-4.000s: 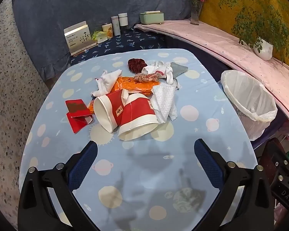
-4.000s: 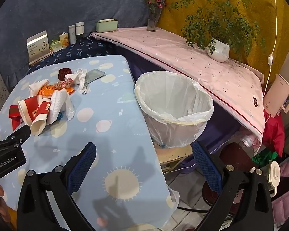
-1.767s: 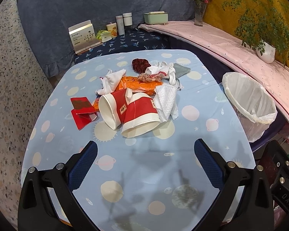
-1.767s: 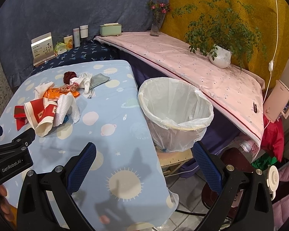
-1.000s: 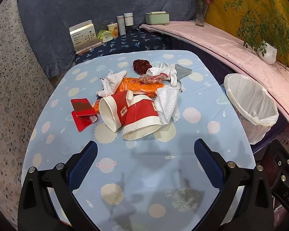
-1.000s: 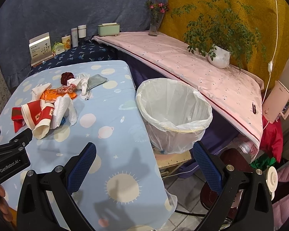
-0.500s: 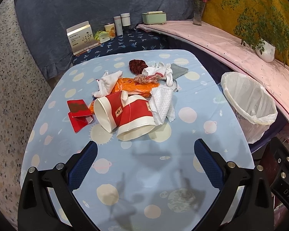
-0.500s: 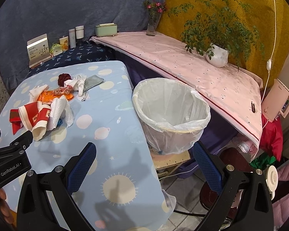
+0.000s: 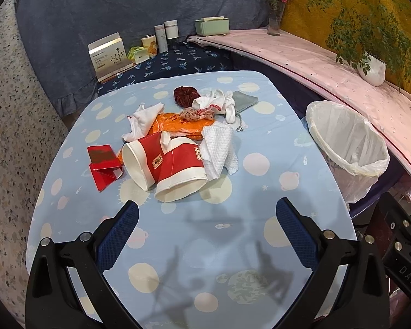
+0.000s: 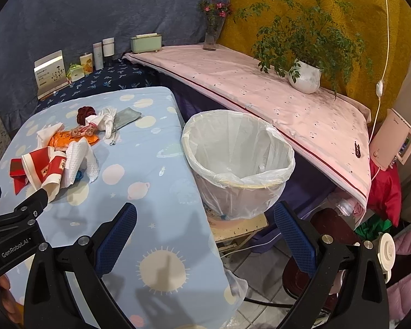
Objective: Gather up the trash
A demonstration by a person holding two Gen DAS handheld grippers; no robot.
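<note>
A heap of trash lies mid-table: two red-and-white paper cups on their sides, a red carton, an orange wrapper, white tissues, a dark red scrunchie and white cloth. The heap also shows in the right wrist view, with the cups. A bin with a white liner stands off the table's right edge, also in the left view. My left gripper is open and empty, hovering short of the cups. My right gripper is open and empty over the table's near right edge beside the bin.
The table has a blue planet-print cloth. A dark shelf behind holds a card box, bottles and a green box. A pink-covered ledge on the right carries a potted plant and a flower vase.
Both grippers have drifted slightly; the views shift a little. The trash heap and bin have not moved, and both grippers stay open.
</note>
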